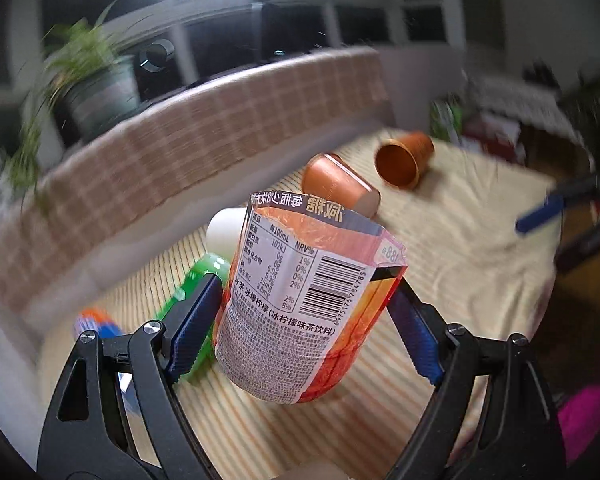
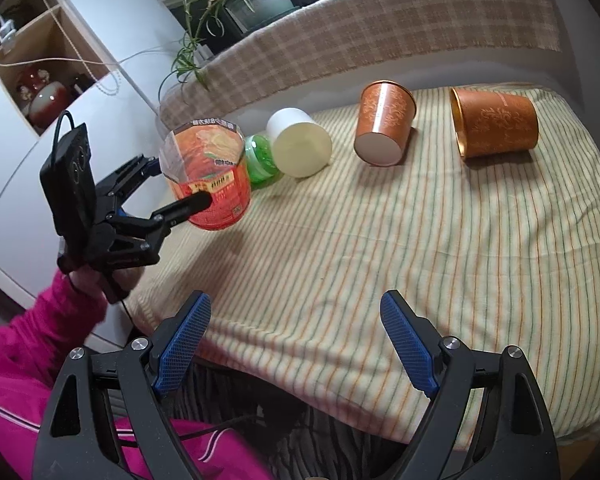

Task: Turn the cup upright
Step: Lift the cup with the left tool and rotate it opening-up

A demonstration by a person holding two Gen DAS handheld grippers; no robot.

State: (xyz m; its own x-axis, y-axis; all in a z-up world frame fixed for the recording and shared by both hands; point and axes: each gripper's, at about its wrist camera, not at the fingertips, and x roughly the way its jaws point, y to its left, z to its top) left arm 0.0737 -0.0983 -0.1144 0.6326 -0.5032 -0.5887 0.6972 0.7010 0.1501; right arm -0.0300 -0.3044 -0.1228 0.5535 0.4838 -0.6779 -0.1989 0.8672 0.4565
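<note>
The label cup (image 1: 300,300) in my left gripper (image 1: 306,316) hides most of the green bottle (image 1: 198,280) and white cup (image 1: 226,230). The plant (image 1: 88,76) looks blurry. My right gripper (image 1: 548,208) is a blue smear.

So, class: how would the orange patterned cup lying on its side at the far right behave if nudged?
The orange cup lies on its round side, so it would probably roll, curving since it tapers. It is empty, likely light. The striped cloth may slow it.
</note>
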